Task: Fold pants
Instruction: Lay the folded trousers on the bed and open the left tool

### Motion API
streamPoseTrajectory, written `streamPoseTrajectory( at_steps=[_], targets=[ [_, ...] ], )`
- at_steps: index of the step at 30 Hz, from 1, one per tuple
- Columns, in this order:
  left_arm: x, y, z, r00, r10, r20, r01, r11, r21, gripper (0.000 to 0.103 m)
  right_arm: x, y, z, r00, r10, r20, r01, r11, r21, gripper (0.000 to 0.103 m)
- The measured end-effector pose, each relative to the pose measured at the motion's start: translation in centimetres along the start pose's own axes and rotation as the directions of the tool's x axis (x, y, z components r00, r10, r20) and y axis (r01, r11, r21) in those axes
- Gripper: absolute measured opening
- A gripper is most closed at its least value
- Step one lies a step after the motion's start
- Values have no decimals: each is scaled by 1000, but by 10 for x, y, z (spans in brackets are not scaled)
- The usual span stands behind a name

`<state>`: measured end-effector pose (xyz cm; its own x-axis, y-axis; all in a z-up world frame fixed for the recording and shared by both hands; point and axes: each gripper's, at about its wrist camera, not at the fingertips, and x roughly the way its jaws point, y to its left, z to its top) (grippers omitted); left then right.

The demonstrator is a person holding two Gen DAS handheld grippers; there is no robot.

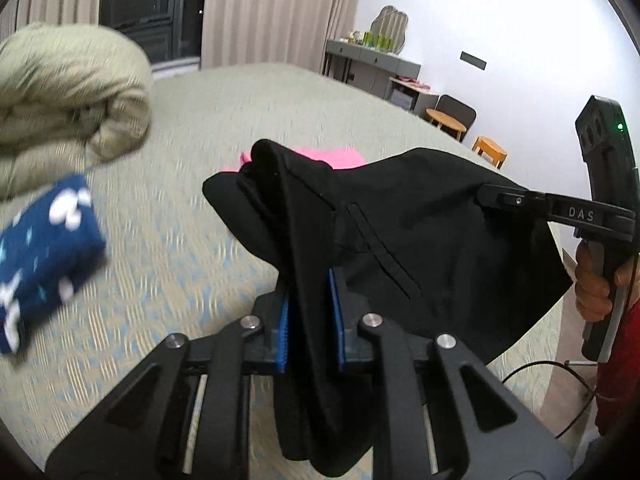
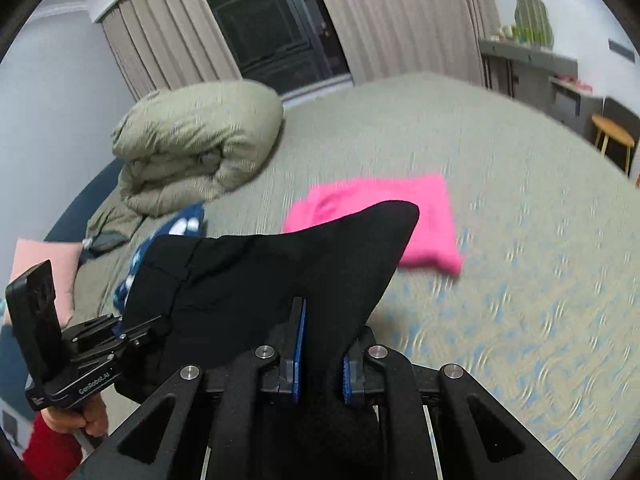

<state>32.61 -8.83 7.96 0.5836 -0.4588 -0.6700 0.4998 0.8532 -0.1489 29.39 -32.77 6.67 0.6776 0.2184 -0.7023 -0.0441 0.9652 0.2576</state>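
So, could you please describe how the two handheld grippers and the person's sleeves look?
Both the left gripper and the right gripper are black linkage frames with silver pivot pins and blue ribbed pads. One body reads "DAS", the other "GenRobot.AI". A green light and a thin black cable show. The sleeves are red.

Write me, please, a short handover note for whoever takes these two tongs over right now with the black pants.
Left tongs: shut on the black pants, a bunched fold between the blue pads.
Right tongs: shut on the same pants, at another edge.
Pants: held up between the two tongs, above the bed; no tidy fold shows yet.
Already on the bed: a pink folded cloth and a blue patterned bundle.
Left to do: probably spread the pants flat on the bed, then fold them.
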Motion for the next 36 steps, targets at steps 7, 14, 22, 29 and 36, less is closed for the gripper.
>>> streamPoseTrajectory(
  at_steps=[7, 14, 22, 29, 36],
  targets=[
    [50, 10, 87, 998, 27, 51, -29, 999, 46, 19, 19, -28, 85, 995, -9, 97, 5, 999, 38, 13],
    [150, 48, 116, 962, 272, 18, -272, 962, 31, 71, 122, -71, 131, 987, -160, -27, 162, 984, 81, 31],
    [208, 84, 62, 931, 332, -151, -327, 943, 57, 73, 189, -114, 64, 933, -280, -224, 319, 934, 160, 31],
    [176, 75, 68, 944, 308, -117, -309, 951, 10, 73, 157, -91, 68, 954, -247, -167, 271, 952, 139, 31],
    [106, 47, 77, 965, 260, -27, -260, 966, 8, 77, 99, -45, 75, 970, -226, -91, 235, 966, 103, 31]
  ],
)
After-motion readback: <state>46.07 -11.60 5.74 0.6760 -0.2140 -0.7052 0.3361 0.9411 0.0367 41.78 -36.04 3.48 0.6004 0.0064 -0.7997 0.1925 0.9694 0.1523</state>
